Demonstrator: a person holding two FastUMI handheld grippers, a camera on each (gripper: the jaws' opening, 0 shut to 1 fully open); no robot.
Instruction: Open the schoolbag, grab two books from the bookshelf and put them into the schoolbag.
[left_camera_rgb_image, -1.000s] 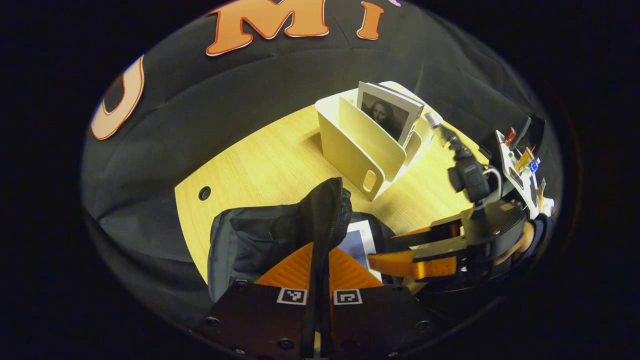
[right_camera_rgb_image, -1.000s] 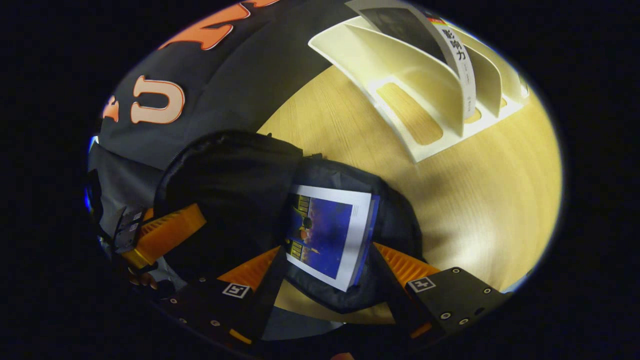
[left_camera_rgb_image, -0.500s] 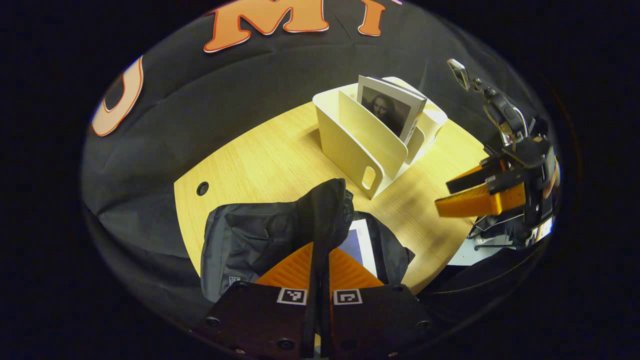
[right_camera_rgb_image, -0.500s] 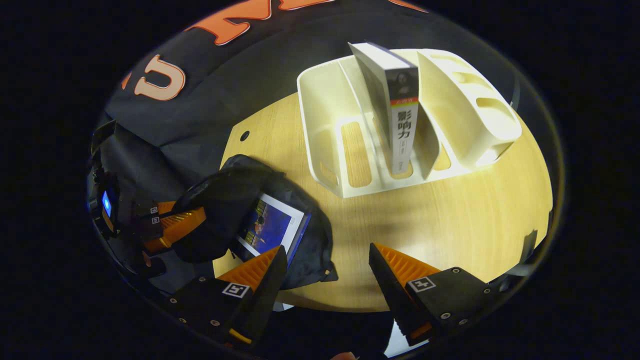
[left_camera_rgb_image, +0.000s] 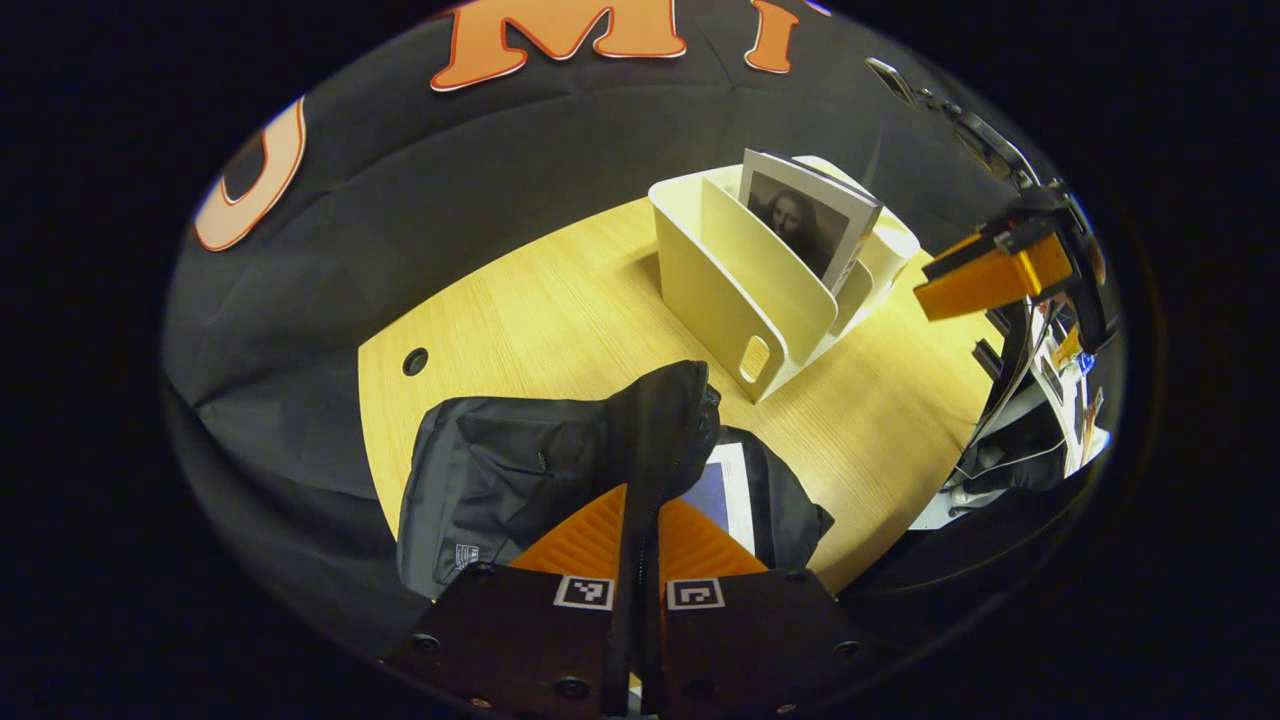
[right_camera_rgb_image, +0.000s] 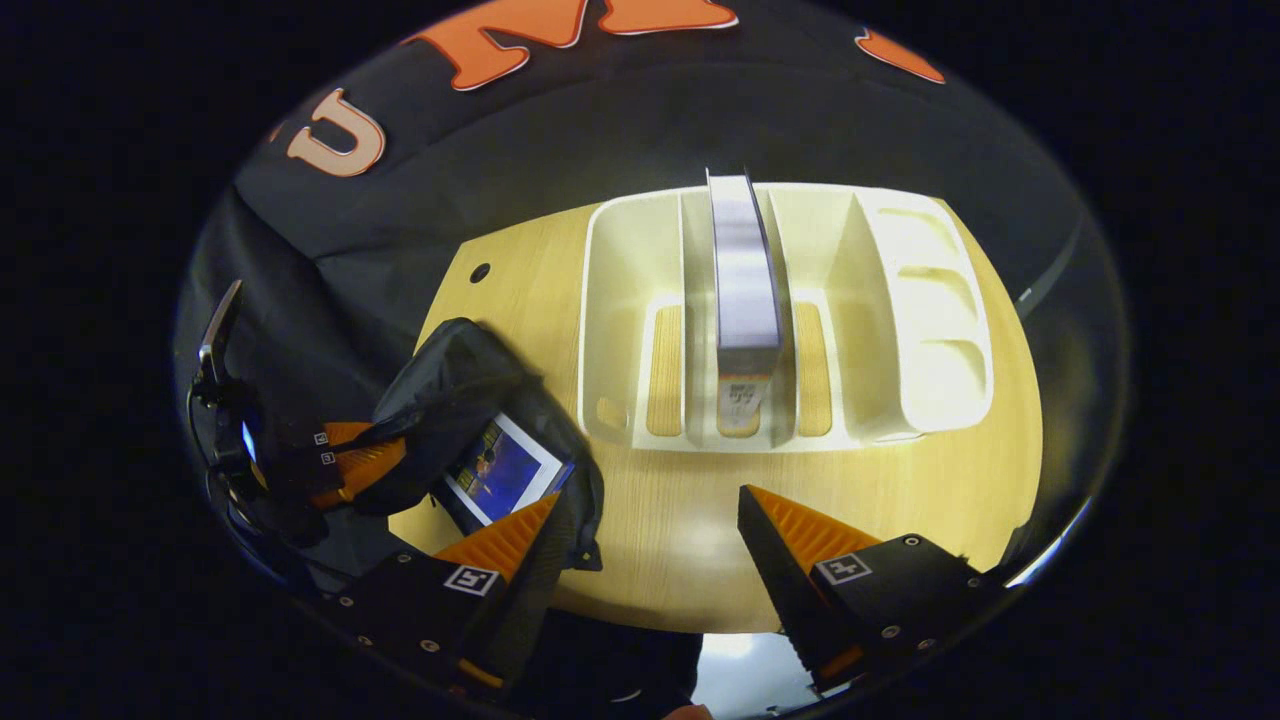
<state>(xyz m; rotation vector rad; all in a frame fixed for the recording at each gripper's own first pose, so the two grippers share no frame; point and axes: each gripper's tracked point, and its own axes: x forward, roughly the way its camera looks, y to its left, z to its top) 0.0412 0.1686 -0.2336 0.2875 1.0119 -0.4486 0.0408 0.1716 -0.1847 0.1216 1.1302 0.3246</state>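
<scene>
The schoolbag (left_camera_rgb_image: 520, 480) lies open on the table (left_camera_rgb_image: 540, 320), its flap clamped by the left gripper (left_camera_rgb_image: 640, 520), one book (right_camera_rgb_image: 500, 470) inside; the second book (right_camera_rgb_image: 745, 280) waits in the bookshelf (right_camera_rgb_image: 910, 320) before the right gripper (right_camera_rgb_image: 650, 520), spread wide and empty.

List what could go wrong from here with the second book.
The remaining book leans between close dividers of the bookshelf; the open right gripper might snag a divider. The left gripper pinches the schoolbag flap; a slip could cover the book inside.
</scene>
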